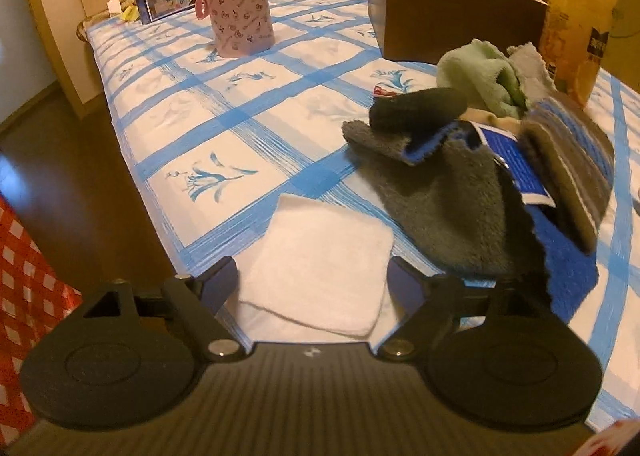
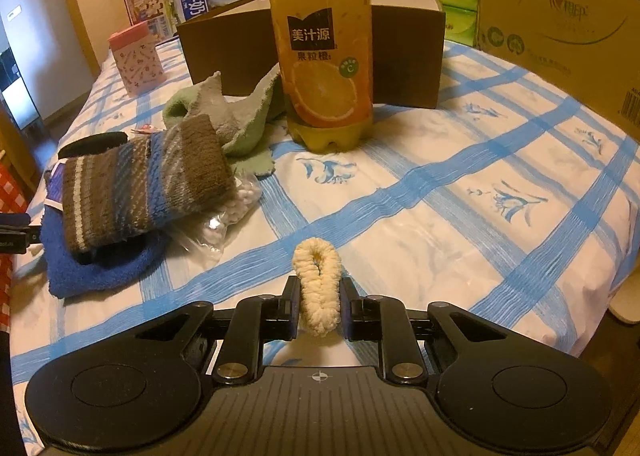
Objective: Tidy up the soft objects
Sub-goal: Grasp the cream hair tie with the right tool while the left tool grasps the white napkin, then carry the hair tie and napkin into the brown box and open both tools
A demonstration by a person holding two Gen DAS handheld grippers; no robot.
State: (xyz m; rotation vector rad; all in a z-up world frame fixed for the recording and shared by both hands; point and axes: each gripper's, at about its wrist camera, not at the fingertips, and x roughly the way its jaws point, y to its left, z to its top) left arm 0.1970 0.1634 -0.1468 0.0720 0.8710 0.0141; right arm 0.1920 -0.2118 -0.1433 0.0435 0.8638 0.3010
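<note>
Two tools work over a bench covered in a white cloth with blue checks [image 1: 240, 124], and the soft things lie spread between them. Farthest left, the left tool [image 1: 312, 280] stands fully released, its jaws spread to either side of a folded white square towel [image 1: 320, 268] that lies flat near the bench's front edge. The towel sits directly ahead of and below this tool, one corner pointing away from it, and neither pad touches it yet; the jaws already straddle its width, so the coming move looks like a straight drop and a squeeze. To the right of the towel is a heap: a fuzzy grey-and-blue cloth with a blue label [image 1: 452, 216], a brown, grey and blue striped knitted piece [image 2: 140, 192] lying on top, and behind them a crumpled pale green and grey towel [image 2: 236, 120]. A tall orange juice bottle [image 2: 324, 56] and an open brown cardboard box [image 2: 404, 56] stand farther back. Farthest right, the right tool [image 2: 320, 308] is clenched on a cream fluffy looped hair tie [image 2: 318, 276], whose long axis runs straight out along the fingers, its loop end reaching past the tips above the cloth. The box behind the bottle seems the likely place for it.
</note>
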